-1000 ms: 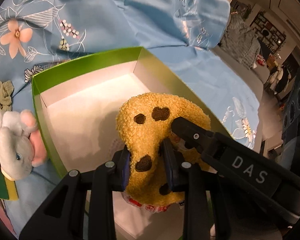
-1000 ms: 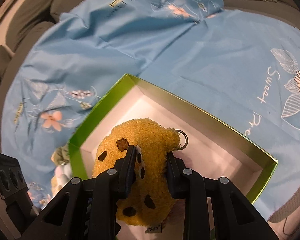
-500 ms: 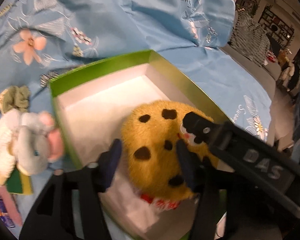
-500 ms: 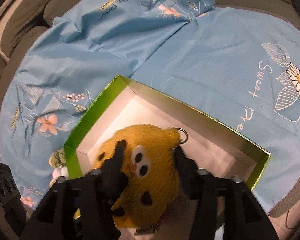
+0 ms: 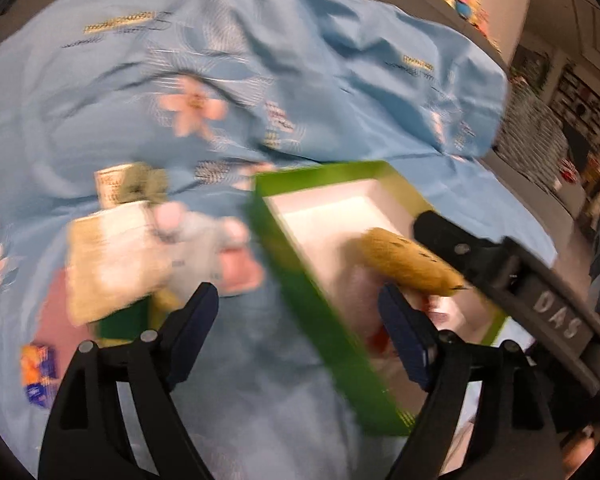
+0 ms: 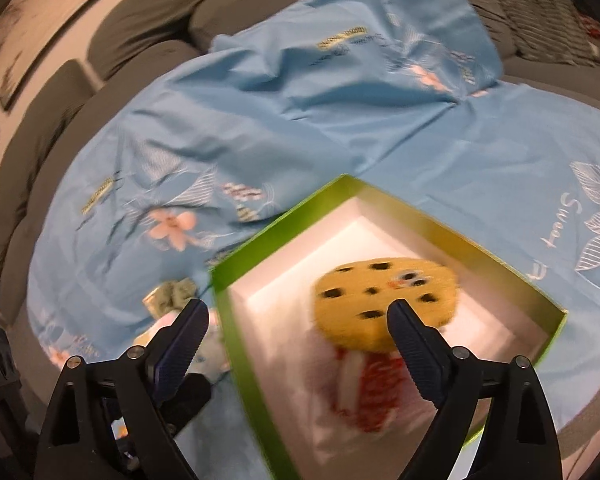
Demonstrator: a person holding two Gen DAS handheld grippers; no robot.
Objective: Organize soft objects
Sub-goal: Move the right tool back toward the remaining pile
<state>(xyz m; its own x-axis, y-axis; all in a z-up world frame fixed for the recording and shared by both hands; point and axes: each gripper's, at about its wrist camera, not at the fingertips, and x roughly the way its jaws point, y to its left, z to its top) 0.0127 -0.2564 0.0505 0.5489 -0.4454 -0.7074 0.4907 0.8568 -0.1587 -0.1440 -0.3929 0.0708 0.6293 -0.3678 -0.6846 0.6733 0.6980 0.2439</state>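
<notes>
I see the yellow spotted plush toy point(image 6: 384, 300) lying inside the green box point(image 6: 512, 272), on its white floor, with a red-and-white part of it toward the near wall. The right gripper point(image 6: 296, 320) has just been opening: jaws stand wide, one finger over the box's left wall, the other in front of the toy, nothing pressed between them. The left gripper point(image 5: 300, 312) has likewise just been opening and holds nothing; its jaws straddle the box's left wall. Left of the box on the blue floral sheet point(image 5: 300, 60) lies a pile of soft toys point(image 5: 172, 248), among them a grey-and-pink plush, blurred. The right gripper's body crosses the left view beside the toy.
</notes>
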